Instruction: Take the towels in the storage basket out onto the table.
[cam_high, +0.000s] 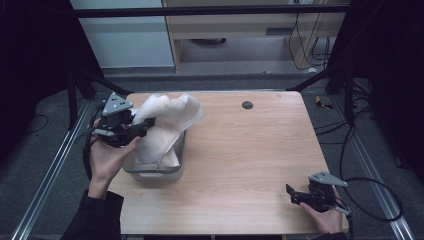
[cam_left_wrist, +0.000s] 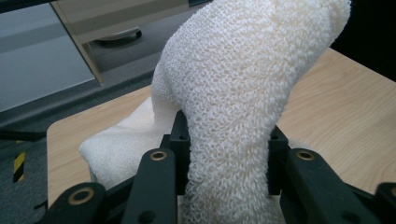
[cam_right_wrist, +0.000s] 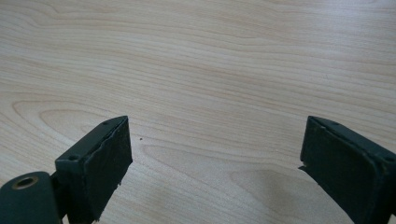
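A white terry towel (cam_high: 167, 125) hangs out of a clear plastic bin (cam_high: 176, 172) at the table's left. My left gripper (cam_high: 145, 127) is shut on a fold of the towel (cam_left_wrist: 243, 93), which bulges up between its two black jaws and is lifted above the bin. At the table's near right corner my right gripper (cam_high: 290, 192) rests low over bare wood, open, with nothing between its fingers (cam_right_wrist: 100, 163).
A wooden table (cam_high: 250, 150) with a dark round cap (cam_high: 247, 105) near its far edge. Metal frame rails run along both sides. Cables lie on the floor at right. A cabinet and a white panel stand beyond the table.
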